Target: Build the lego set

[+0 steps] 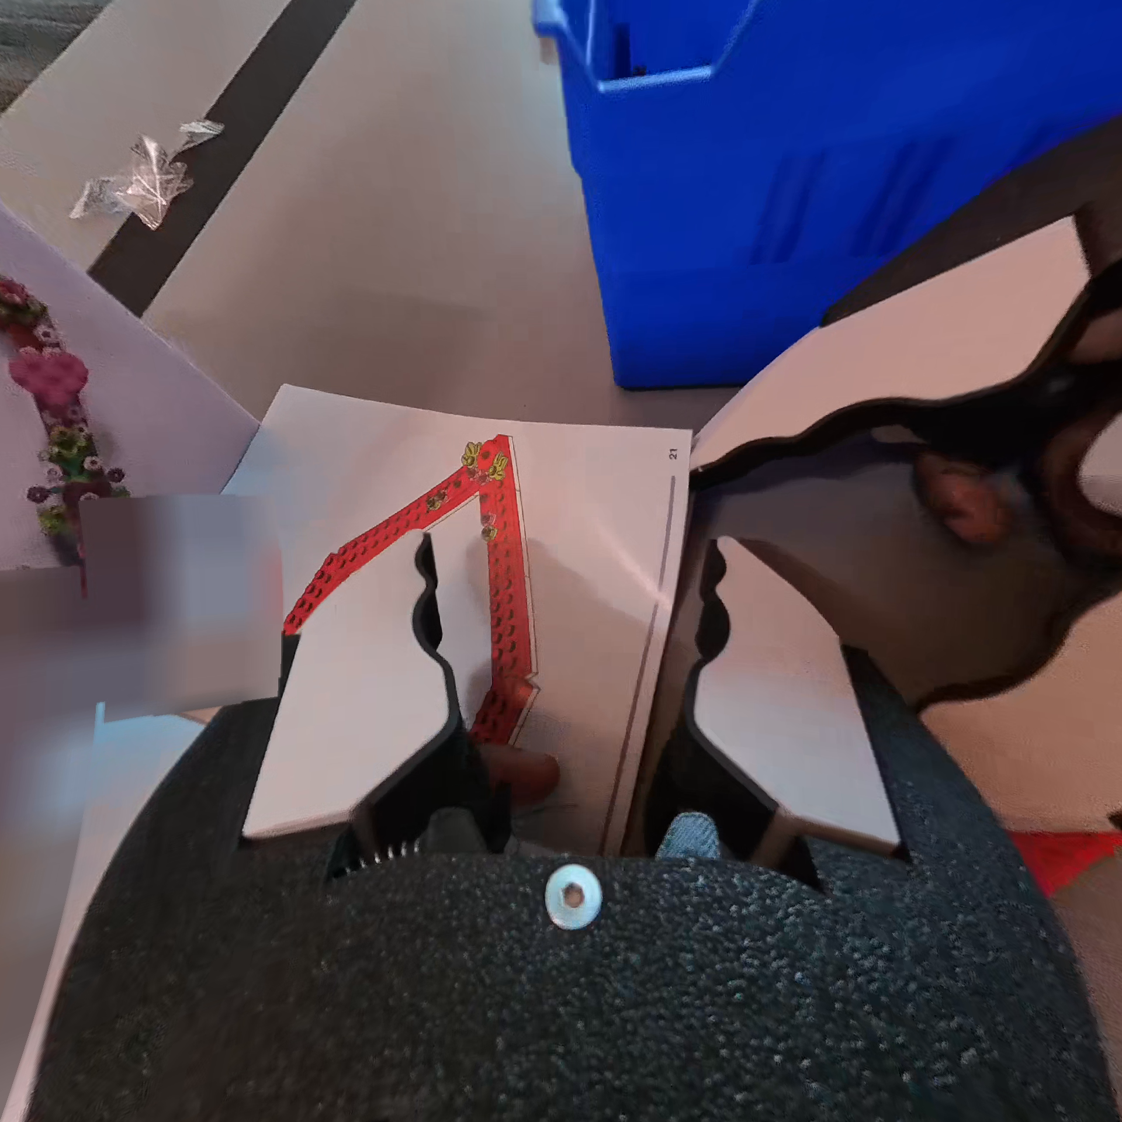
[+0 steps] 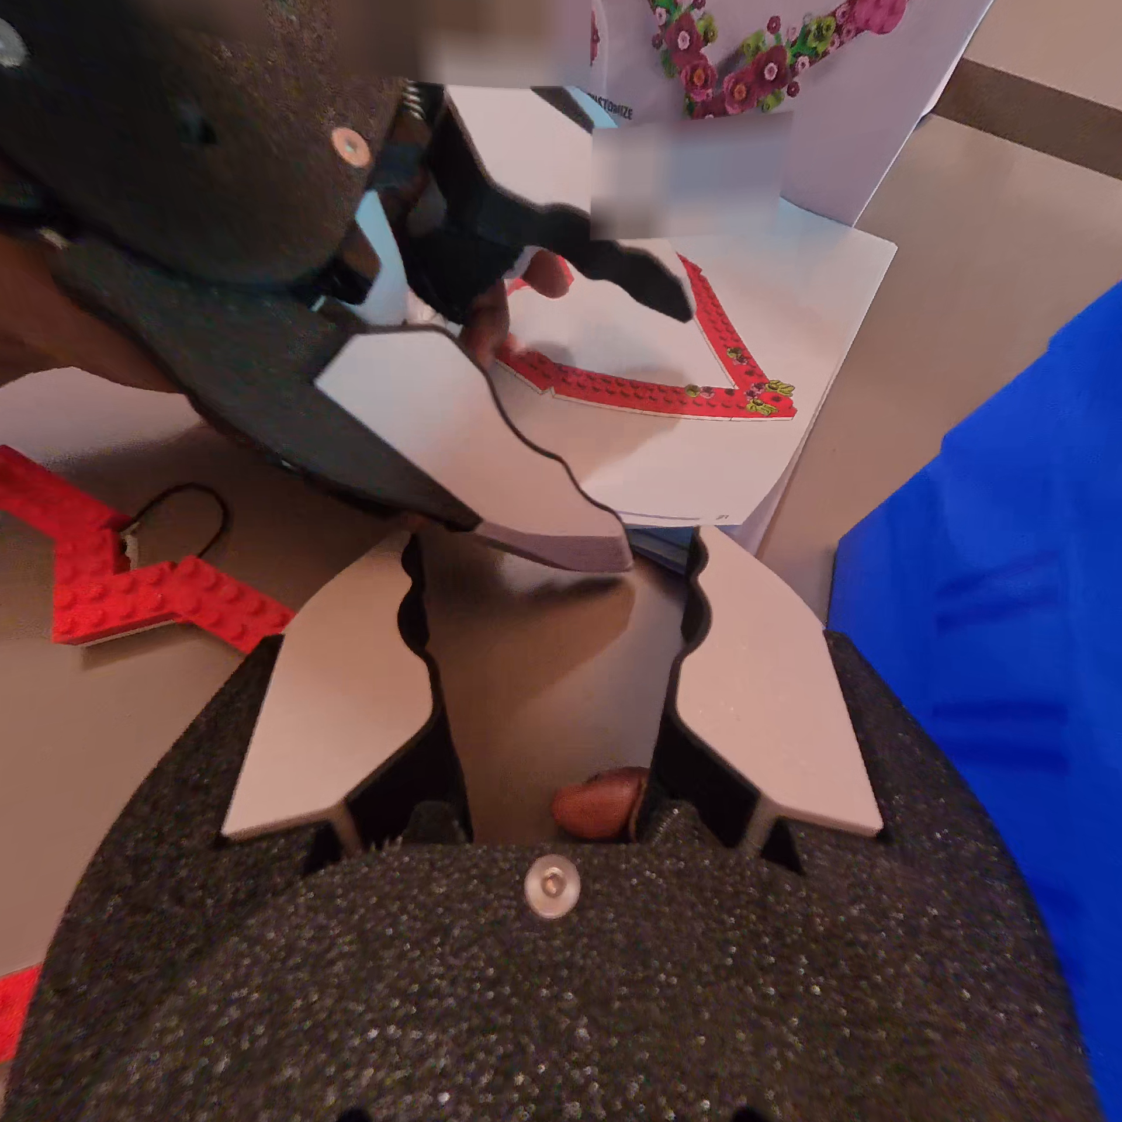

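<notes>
Both tongs are spread wide, gripping nothing: left tongs (image 1: 571, 546) over the instruction booklet (image 1: 583, 546), right tongs (image 2: 549, 546) above bare desk (image 2: 152, 728). Red lego frame (image 2: 152, 589) lies left, blue bin (image 2: 1002, 607) right.

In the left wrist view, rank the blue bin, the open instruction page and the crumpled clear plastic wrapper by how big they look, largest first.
1. Blue bin, cut off by the frame edge.
2. Instruction page, partly hidden behind the left gripper; closer to the camera, so its rank against the bin is unsure.
3. Clear plastic wrapper, clearly smallest, though farthest away.
</notes>
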{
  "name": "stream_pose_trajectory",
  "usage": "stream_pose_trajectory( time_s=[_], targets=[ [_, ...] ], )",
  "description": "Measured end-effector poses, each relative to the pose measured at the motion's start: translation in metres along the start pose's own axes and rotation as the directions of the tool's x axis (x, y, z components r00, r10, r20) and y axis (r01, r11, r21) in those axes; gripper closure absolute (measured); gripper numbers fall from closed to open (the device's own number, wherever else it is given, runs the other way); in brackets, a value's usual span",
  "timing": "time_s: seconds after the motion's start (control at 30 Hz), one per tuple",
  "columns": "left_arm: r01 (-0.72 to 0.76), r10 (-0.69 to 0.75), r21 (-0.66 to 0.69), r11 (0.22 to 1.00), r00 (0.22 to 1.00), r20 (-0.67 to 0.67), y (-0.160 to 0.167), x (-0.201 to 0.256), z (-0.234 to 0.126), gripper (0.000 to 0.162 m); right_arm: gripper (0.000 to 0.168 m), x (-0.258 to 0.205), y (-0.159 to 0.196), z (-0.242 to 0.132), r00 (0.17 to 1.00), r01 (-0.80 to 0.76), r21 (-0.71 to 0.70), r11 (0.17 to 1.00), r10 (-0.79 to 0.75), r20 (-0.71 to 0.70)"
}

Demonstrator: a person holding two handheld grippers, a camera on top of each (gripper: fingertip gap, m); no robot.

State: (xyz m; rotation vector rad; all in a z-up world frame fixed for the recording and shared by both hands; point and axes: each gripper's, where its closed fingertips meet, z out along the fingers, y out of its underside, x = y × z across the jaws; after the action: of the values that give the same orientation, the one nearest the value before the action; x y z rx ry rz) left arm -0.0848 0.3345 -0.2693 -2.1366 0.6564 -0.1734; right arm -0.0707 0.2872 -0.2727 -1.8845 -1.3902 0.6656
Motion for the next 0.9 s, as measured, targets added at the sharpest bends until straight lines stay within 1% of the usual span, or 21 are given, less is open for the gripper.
stream_pose_trajectory(
  time_s=[0.07, 0.13, 0.3, 0.5, 0.6, 0.67, 0.7, 0.8, 0.83, 0.87, 0.9],
  targets=[
    [-0.009, 0.009, -0.005, 1.0, 1.0, 0.003, -0.001, 0.001, 0.003, 0.083, 0.085, 0.001, 0.001, 0.0, 1.0, 0.003, -0.004, 1.0, -0.003, -0.005],
    [0.014, -0.014, 0.007, 1.0, 1.0, -0.003, -0.002, -0.001, 0.001, 0.087, 0.085, 0.001, 0.001, 0.0, 1.0, 0.003, -0.004, 1.0, -0.003, -0.004],
    [0.103, -0.102, 0.035, 0.994, 0.994, -0.049, -0.005, -0.005, -0.002, 0.089, 0.085, 0.001, 0.001, 0.0, 1.0, -0.002, 0.001, 1.0, 0.002, 0.0],
    [0.138, -0.135, 0.064, 0.988, 0.989, -0.051, -0.008, -0.008, -0.005, 0.092, 0.086, 0.0, 0.001, 0.0, 1.0, -0.001, -0.001, 1.0, 0.001, 0.005],
    [0.162, -0.158, 0.096, 0.982, 0.986, -0.044, -0.011, -0.012, -0.008, 0.096, 0.086, 0.0, 0.007, -0.001, 1.0, -0.017, -0.041, 0.999, 0.017, -0.005],
    [0.171, -0.167, 0.114, 0.979, 0.985, -0.04, -0.013, -0.014, -0.01, 0.098, 0.089, 0.003, 0.011, -0.006, 0.998, -0.048, -0.082, 0.995, 0.045, -0.042],
    [0.173, -0.169, 0.119, 0.978, 0.985, -0.038, -0.013, -0.014, -0.01, 0.098, 0.093, 0.006, 0.006, -0.011, 0.995, -0.063, -0.055, 0.996, 0.059, -0.075],
    [0.17, -0.167, 0.13, 0.977, 0.985, -0.037, -0.014, -0.015, -0.011, 0.099, 0.112, 0.011, -0.028, -0.028, 0.984, -0.115, 0.181, 0.977, 0.137, -0.114],
    [0.168, -0.165, 0.133, 0.977, 0.986, -0.037, -0.015, -0.014, -0.012, 0.099, 0.117, 0.014, -0.034, -0.03, 0.979, -0.145, 0.222, 0.964, 0.173, -0.112],
    [0.169, -0.166, 0.136, 0.976, 0.986, -0.032, -0.015, -0.015, -0.012, 0.102, 0.122, 0.016, -0.036, -0.028, 0.974, -0.169, 0.228, 0.959, 0.198, -0.11],
    [0.174, -0.173, 0.141, 0.975, 0.985, -0.019, -0.015, -0.017, -0.013, 0.106, 0.123, 0.019, -0.034, -0.024, 0.971, -0.186, 0.212, 0.96, 0.213, -0.113]
  ],
)
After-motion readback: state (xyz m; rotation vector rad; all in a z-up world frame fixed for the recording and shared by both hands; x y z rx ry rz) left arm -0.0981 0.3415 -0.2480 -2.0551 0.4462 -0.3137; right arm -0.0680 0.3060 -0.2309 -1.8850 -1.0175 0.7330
